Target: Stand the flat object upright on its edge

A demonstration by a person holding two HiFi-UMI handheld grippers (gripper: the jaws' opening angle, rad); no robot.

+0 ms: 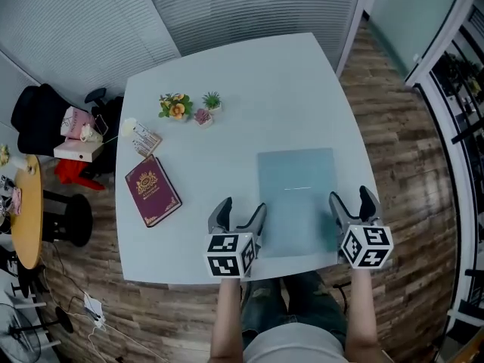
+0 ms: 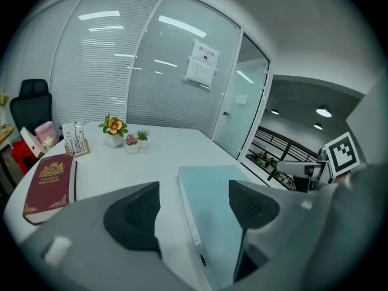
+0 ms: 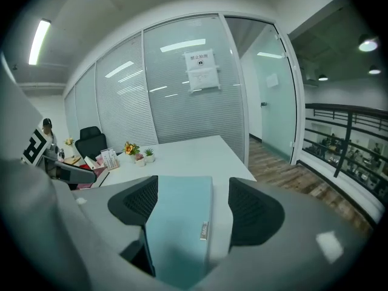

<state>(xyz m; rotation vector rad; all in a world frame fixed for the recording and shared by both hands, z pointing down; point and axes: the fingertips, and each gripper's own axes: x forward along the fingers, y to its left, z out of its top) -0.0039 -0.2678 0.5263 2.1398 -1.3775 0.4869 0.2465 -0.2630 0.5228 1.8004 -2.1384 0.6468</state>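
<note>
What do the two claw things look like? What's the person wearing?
The left gripper and right gripper are grey, each with two pointed jaws lined by black dimpled pads. Behind each sits a white cube printed with black square markers. No cables show. The person wears a pale grey top and jeans, arms unsleeved.

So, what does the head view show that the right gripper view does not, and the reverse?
Only the head view shows the marker cube of the right tool and the person's forearms. Only the right gripper view shows the paper notice on the glass wall and the ceiling light. Both show the pale blue flat object, the potted plants and the white table.
</note>
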